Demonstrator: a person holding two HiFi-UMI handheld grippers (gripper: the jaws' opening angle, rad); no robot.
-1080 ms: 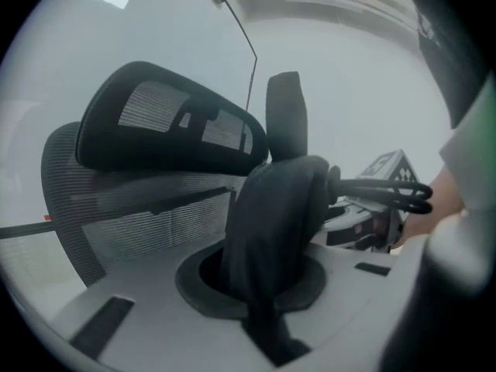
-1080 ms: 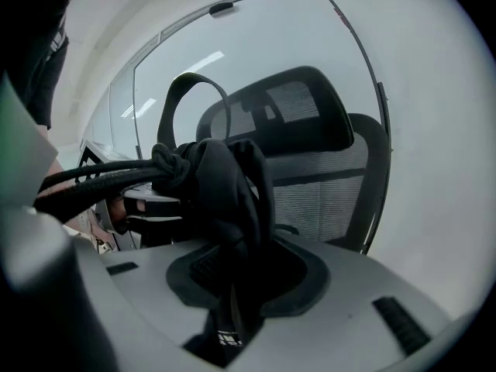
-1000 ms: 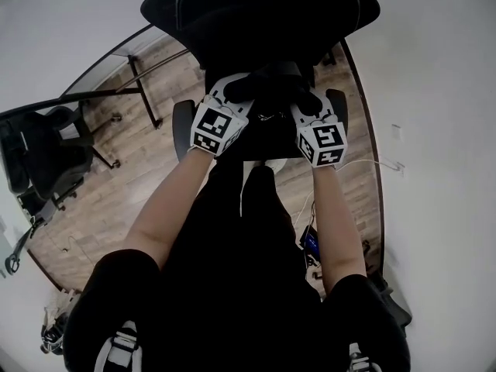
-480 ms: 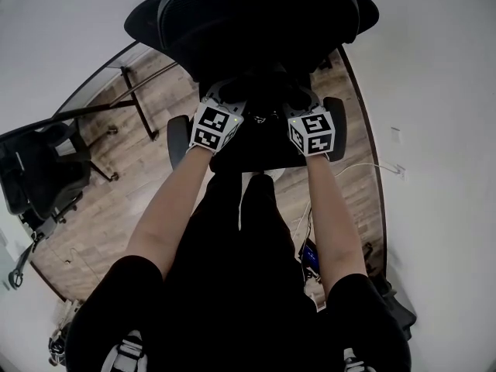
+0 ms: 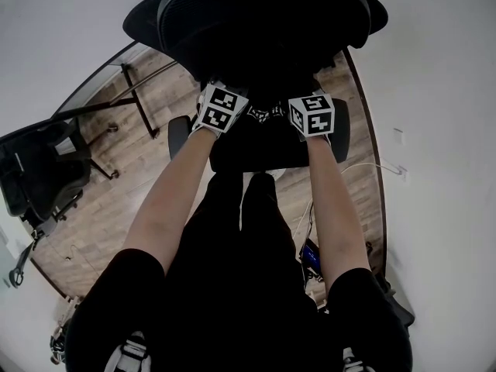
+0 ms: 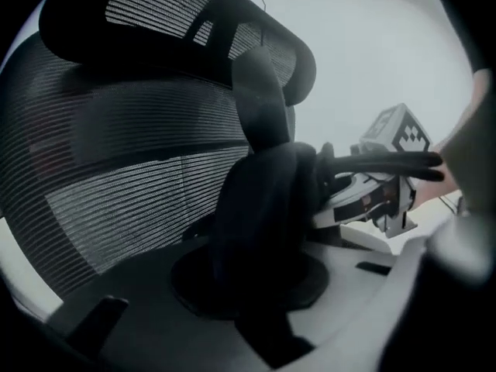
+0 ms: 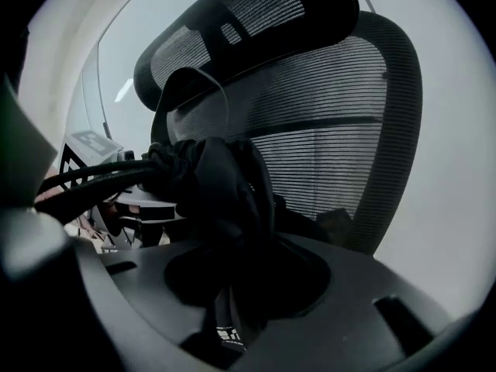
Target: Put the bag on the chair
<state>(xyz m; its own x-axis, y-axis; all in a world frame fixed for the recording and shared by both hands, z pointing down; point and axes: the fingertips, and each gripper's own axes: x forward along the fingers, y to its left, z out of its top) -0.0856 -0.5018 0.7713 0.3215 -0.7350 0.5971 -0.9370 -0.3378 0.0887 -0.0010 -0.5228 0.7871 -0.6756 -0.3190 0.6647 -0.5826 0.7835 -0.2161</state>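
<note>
— Wood floor (image 5: 101,208), white wall (image 5: 434,169): we enter those as the setting. Item one?
— Item one, bag (image 6: 263,208): black, soft, bunched. We place it above the seat (image 5: 271,149) of the chair (image 5: 256,22), just before the mesh backrest (image 6: 116,146), hung between both tongs. Whether its bottom rests on the seat we cannot tell.
— Item two, the tongs?
— Left gripper (image 5: 222,105): jaws nearly together and opening, a fold of the bag pinched between them. Right gripper (image 5: 310,113): jaws wider, likewise opening, bag cloth gathered between them too. We log the two side by side, near each other.
— Chair details?
— Black; headrest (image 7: 240,29) above the backrest, an armrest (image 5: 180,130) on each side of the seat. We note the person's forearms (image 5: 174,200) reaching over it.
— Outward?
— One second black chair (image 5: 39,169) at the left, well apart, beside a dark table frame (image 5: 139,99).
</note>
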